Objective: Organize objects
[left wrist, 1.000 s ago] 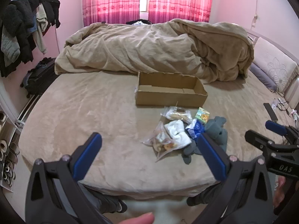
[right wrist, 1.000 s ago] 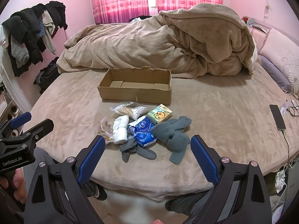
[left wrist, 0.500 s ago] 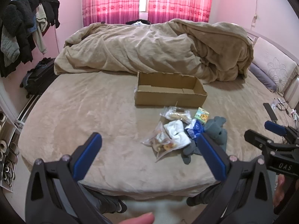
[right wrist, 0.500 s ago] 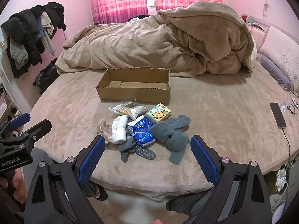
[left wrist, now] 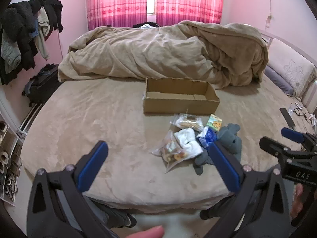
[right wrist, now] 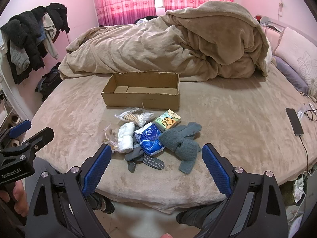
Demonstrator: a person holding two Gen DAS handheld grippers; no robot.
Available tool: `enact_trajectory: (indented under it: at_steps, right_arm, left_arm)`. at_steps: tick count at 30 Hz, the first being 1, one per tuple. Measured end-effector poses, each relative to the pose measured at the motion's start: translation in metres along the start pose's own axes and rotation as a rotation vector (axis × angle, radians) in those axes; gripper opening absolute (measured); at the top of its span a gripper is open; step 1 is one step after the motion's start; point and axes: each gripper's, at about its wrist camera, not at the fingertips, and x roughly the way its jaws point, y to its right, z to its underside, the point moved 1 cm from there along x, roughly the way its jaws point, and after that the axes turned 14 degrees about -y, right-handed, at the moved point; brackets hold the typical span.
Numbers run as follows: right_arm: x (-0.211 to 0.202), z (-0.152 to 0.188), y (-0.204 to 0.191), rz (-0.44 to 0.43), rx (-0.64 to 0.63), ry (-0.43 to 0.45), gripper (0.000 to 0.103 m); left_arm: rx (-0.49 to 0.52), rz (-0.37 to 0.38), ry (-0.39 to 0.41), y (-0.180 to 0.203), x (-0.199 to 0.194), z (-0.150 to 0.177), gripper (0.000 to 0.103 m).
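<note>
A: How far along is the sorting?

B: Judging by the layout, nothing is done. The cardboard box sits open and bare inside, toward the middle of the bed, in front of the heaped duvet. Every item lies outside it, in a cluster between the box and the bed's near edge.

A: What's in the cluster?

B: A bag of cotton swabs just in front of the box, a small yellow-green packet with a cartoon bear beside it, a blue tissue pack, rolled white socks, grey knit gloves, dark grip-sole socks nearest the edge, and a clear bag of small snacks on the left side. Several overlap; the tissue pack rests on the dark socks and touches the gloves.

A: And the claws?

B: The right gripper is spread wide, holding nothing, poised off the bed's near edge facing the pile. The left gripper is likewise agape and bare, further left.

A: So all of it remains?

B: I'd say so: each piece needs lifting into the box.
</note>
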Motion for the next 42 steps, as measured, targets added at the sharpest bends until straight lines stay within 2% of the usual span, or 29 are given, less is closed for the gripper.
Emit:
enact_trajectory:
  at_steps: [42]
  right_arm:
    - [0.0031, -0.0004, 0.0068, -0.011, 0.009, 0.01, 0.095]
  left_arm:
    - [0.006, 0.004, -0.001, 0.0057, 0.0008, -0.0051, 0.103]
